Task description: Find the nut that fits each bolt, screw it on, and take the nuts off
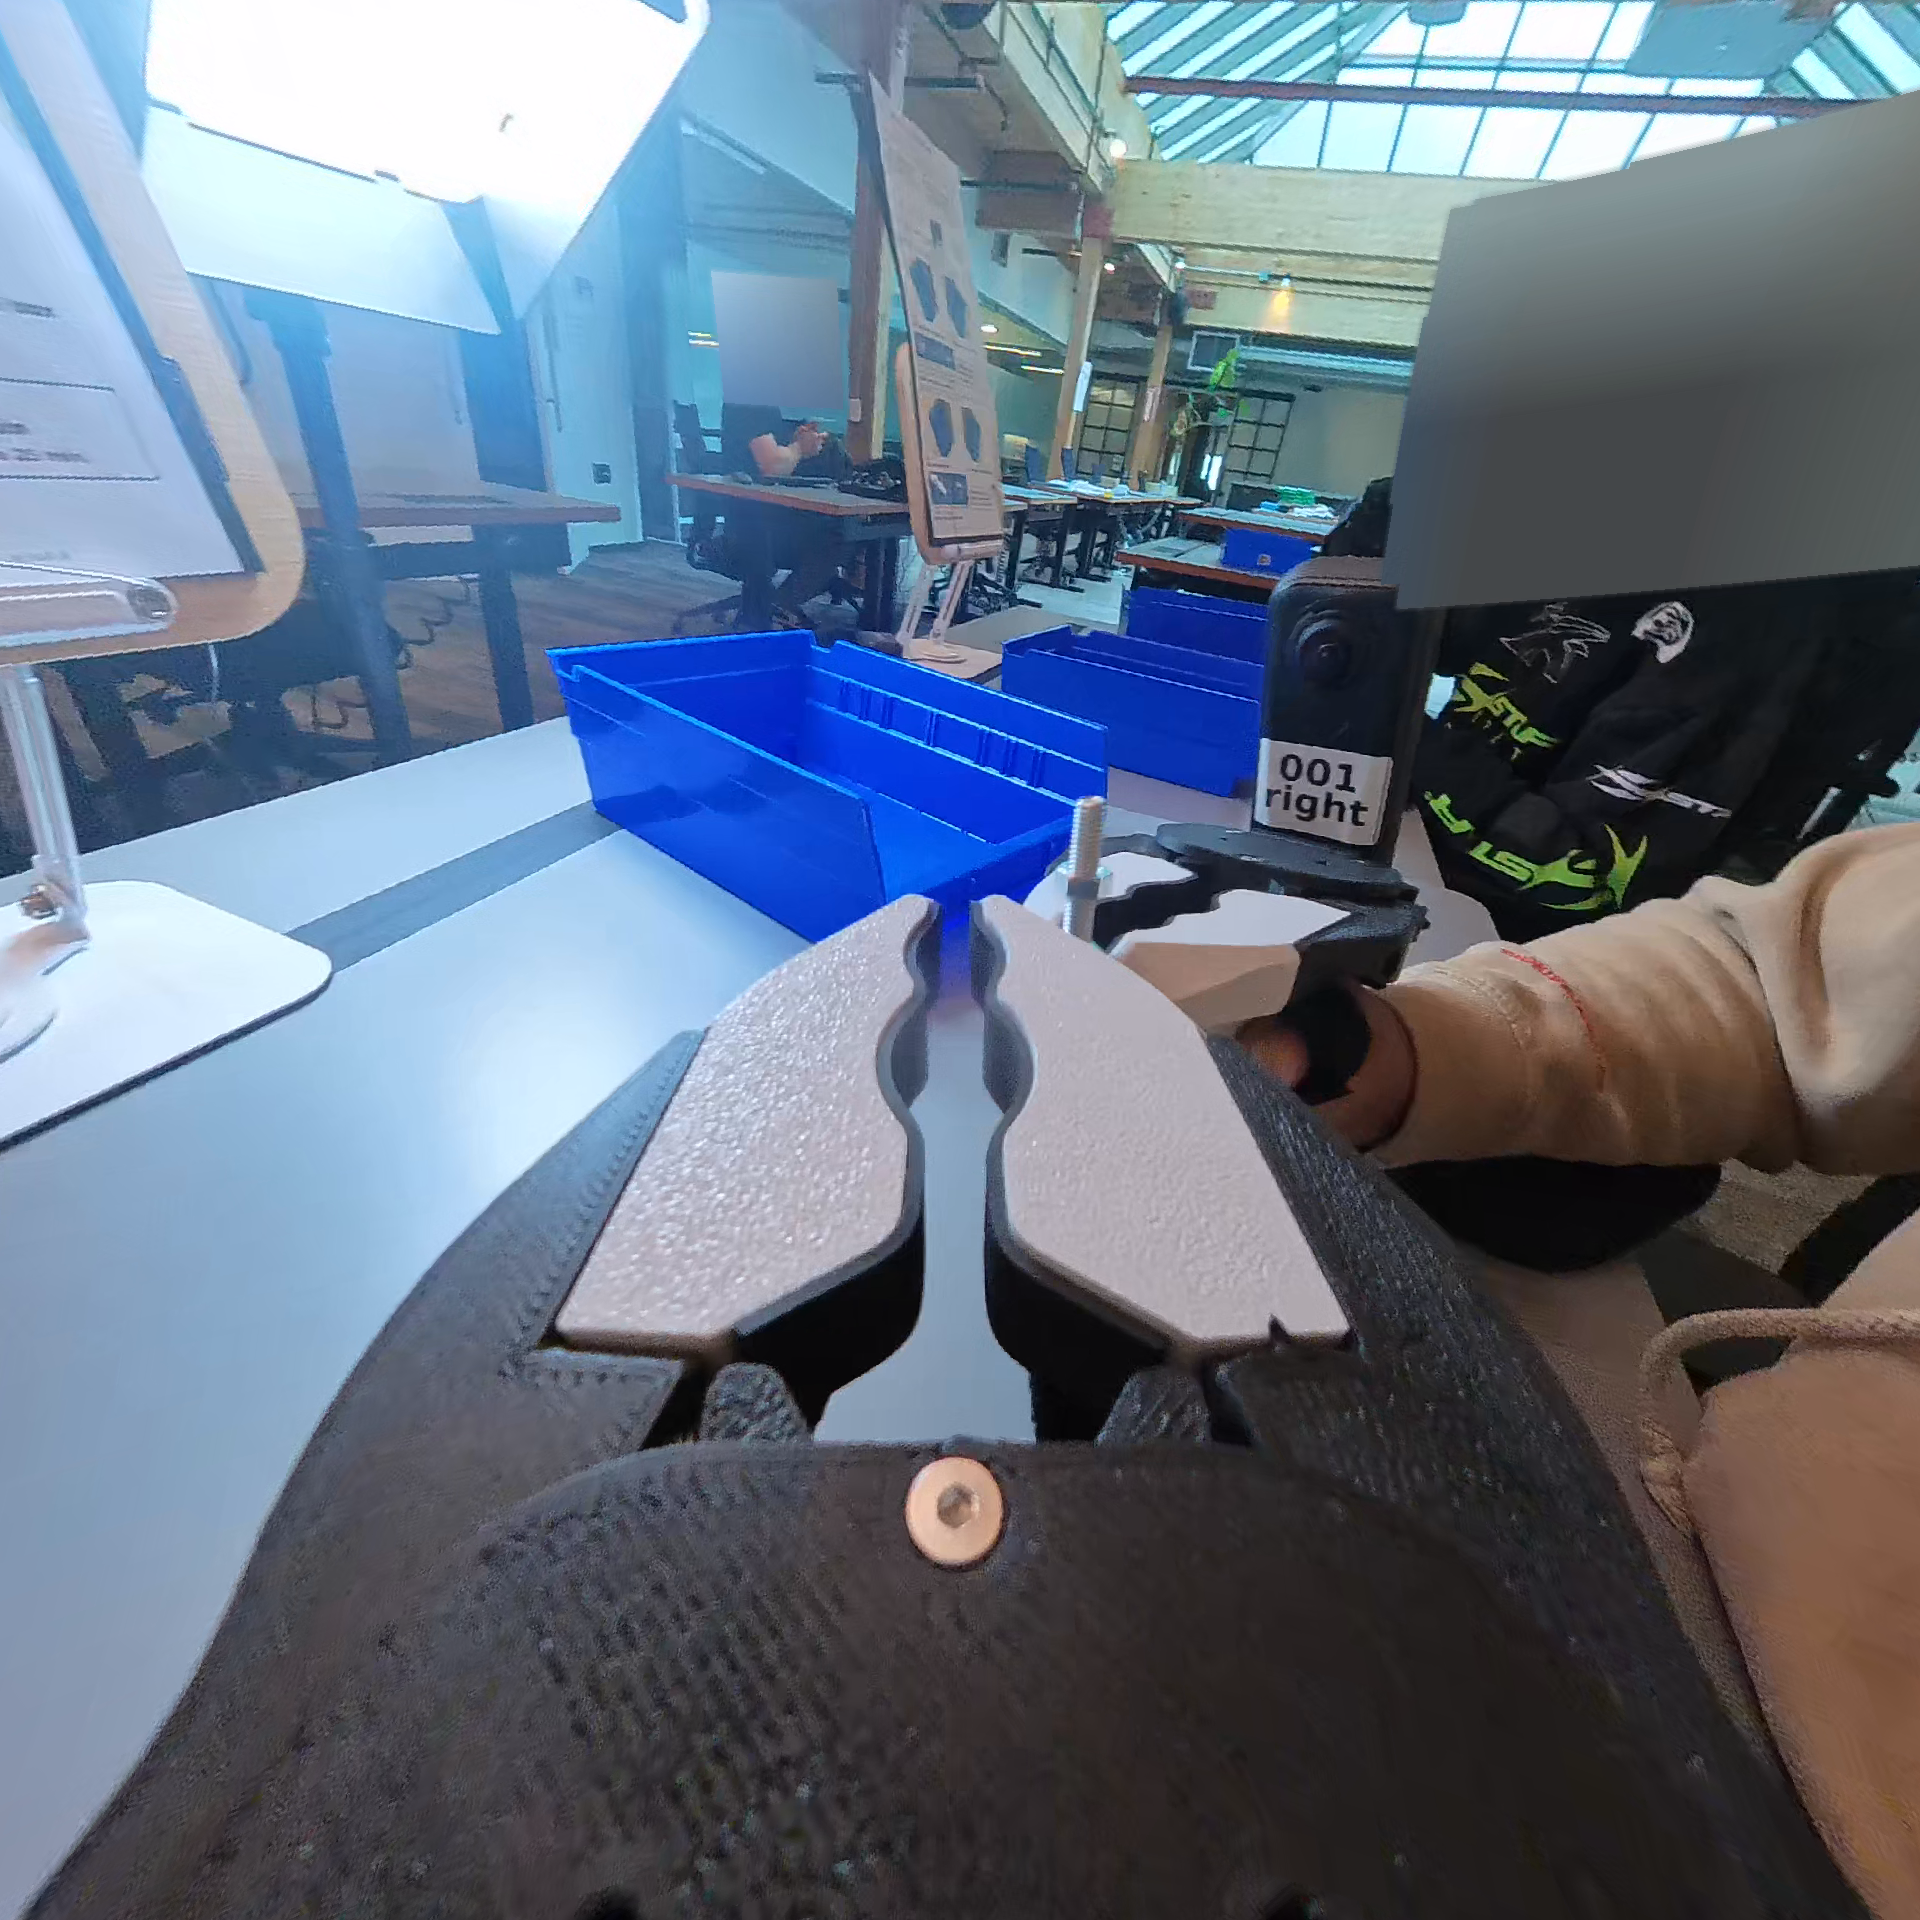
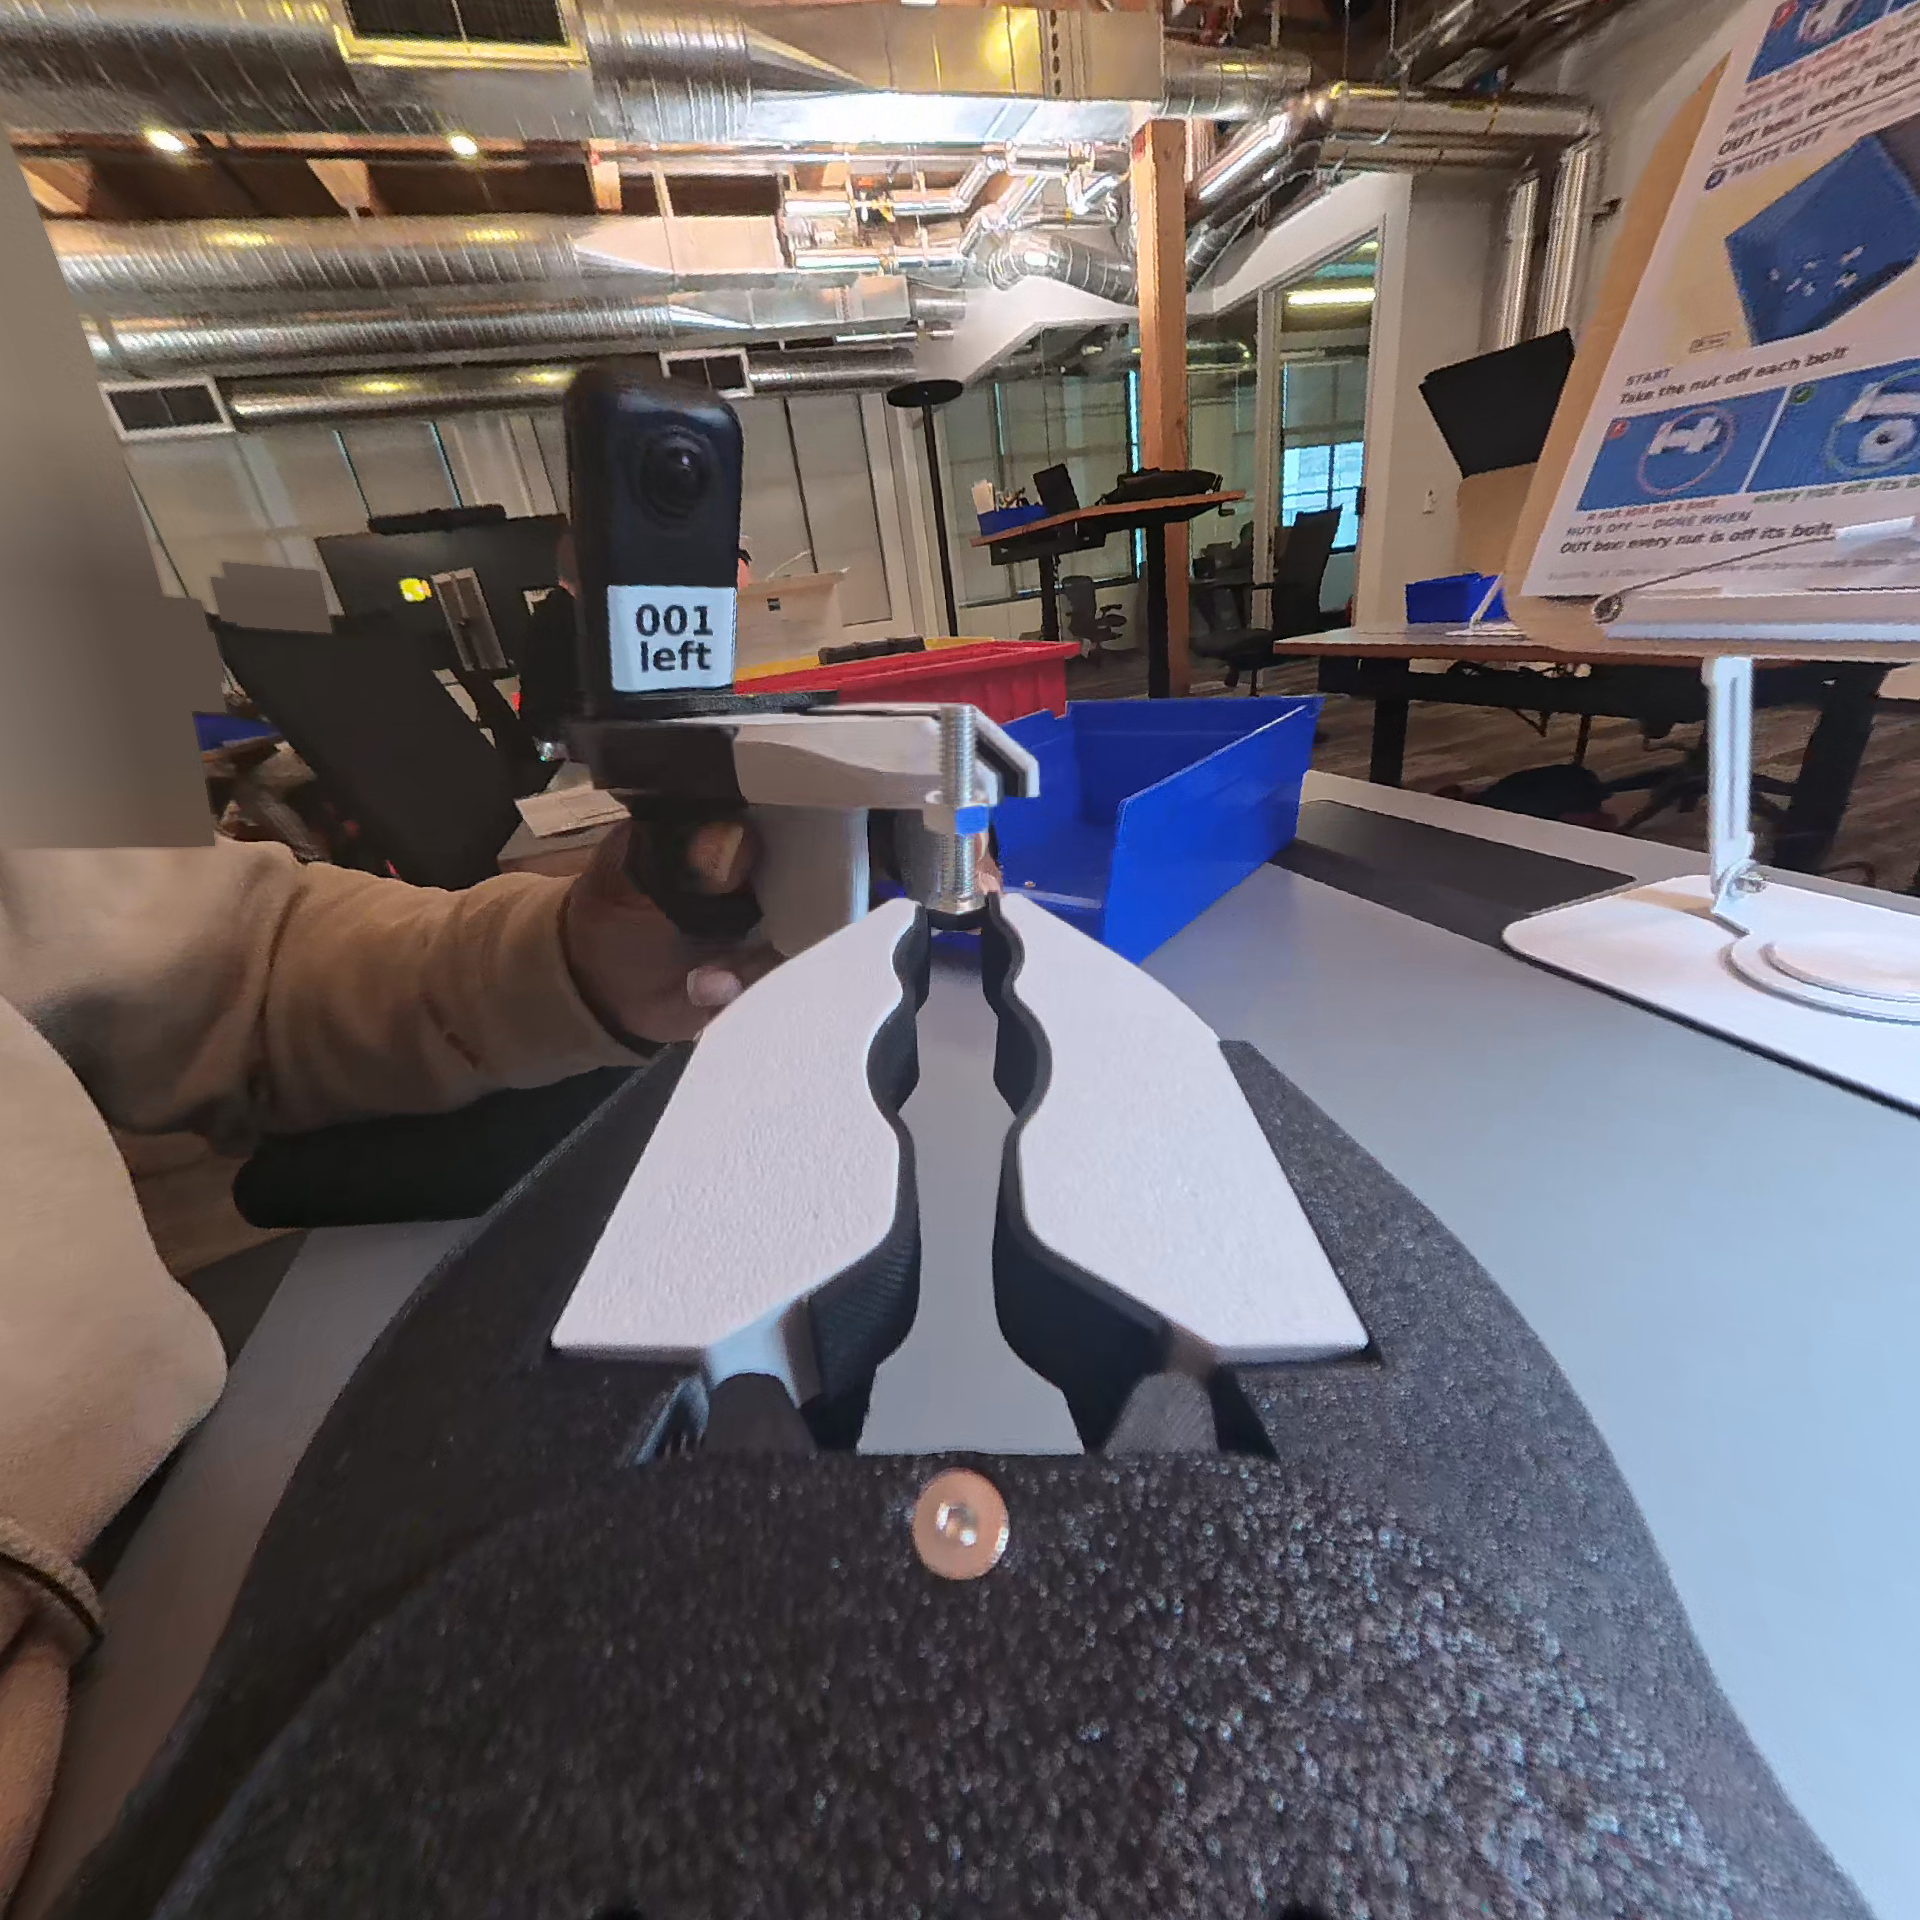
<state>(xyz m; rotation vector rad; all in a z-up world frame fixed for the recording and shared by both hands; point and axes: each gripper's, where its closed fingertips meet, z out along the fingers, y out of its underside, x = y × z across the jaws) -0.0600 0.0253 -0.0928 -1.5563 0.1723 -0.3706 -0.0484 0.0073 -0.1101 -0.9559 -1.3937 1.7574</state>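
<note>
A silver bolt point(image 2: 961, 758) stands upright, thread up, with a wider silver piece that looks like a nut point(image 2: 951, 862) low on it. My right gripper point(image 2: 956, 920) is shut on the bolt's bottom end, above the grey table point(image 2: 1455, 1143). In the left wrist view the bolt point(image 1: 1087, 847) rises at the right gripper point(image 1: 1127, 914), just right of my left gripper point(image 1: 956, 914). The left gripper's jaws are almost closed with only a thin slit, and I see nothing between them. From the right wrist view the left gripper point(image 2: 1013, 769) sits level right behind the thread; I cannot tell if it touches.
An open-fronted blue bin point(image 1: 831, 769) stands just beyond both grippers, also in the right wrist view point(image 2: 1143, 810). More blue bins point(image 1: 1132, 696) sit farther back. A white stand point(image 1: 156, 987) with an instruction sheet is on the left point(image 2: 1725, 935). A person's beige sleeves point(image 1: 1610, 1018) hold the grippers. The grippers are tip to tip, or close to it.
</note>
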